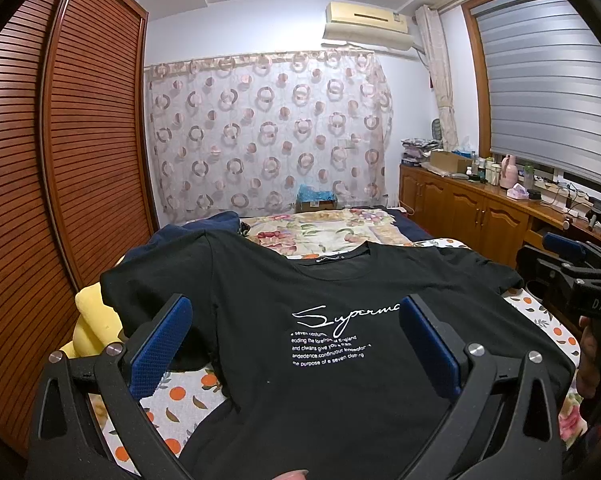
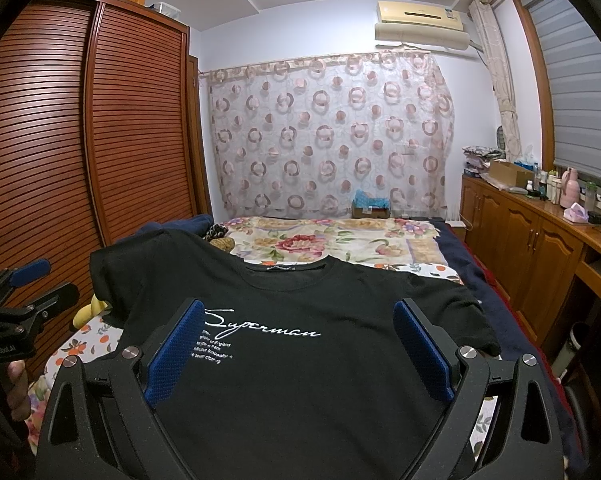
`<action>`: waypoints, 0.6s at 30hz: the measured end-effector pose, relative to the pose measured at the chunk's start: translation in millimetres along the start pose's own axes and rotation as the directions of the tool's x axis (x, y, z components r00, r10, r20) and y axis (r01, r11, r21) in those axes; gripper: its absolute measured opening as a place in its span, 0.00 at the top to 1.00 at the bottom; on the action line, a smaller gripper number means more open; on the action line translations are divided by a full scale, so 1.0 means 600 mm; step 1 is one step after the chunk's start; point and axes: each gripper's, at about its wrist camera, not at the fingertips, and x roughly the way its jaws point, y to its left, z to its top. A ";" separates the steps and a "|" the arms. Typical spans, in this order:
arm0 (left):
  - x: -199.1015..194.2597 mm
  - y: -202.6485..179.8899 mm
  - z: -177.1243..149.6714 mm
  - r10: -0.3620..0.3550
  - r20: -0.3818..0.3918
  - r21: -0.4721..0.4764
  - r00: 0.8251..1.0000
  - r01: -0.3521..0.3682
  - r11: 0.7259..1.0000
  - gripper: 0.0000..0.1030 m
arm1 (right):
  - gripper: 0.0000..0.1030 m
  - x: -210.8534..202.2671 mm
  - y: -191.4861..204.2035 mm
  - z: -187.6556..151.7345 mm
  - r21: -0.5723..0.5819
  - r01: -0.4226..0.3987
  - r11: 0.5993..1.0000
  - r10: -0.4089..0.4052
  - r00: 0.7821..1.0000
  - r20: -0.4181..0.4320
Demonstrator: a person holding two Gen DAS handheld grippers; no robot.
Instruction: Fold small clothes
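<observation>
— Where is the black T-shirt [image 1: 332, 344] found?
— It is spread flat, print up, on the bed [image 1: 188, 396], collar at the far end.
— How are the grippers held?
— The left gripper [image 1: 296, 344] and right gripper [image 2: 300, 348] are both spread wide over it, nothing clamped.

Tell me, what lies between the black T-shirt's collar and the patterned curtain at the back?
A floral quilt covers the bed between the T-shirt and the curtain, clearest in the right wrist view.
</observation>
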 end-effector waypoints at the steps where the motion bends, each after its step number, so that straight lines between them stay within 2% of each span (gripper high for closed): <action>1: 0.000 0.000 0.001 0.000 0.000 0.000 1.000 0.000 1.000 0.00 | 0.07 0.000 0.000 0.000 0.001 -0.001 1.000 0.001 1.000 0.000; 18: 0.000 0.000 -0.003 -0.001 0.004 0.002 1.000 0.001 1.000 0.00 | 0.07 -0.002 0.002 0.001 -0.001 -0.001 1.000 0.001 1.000 0.003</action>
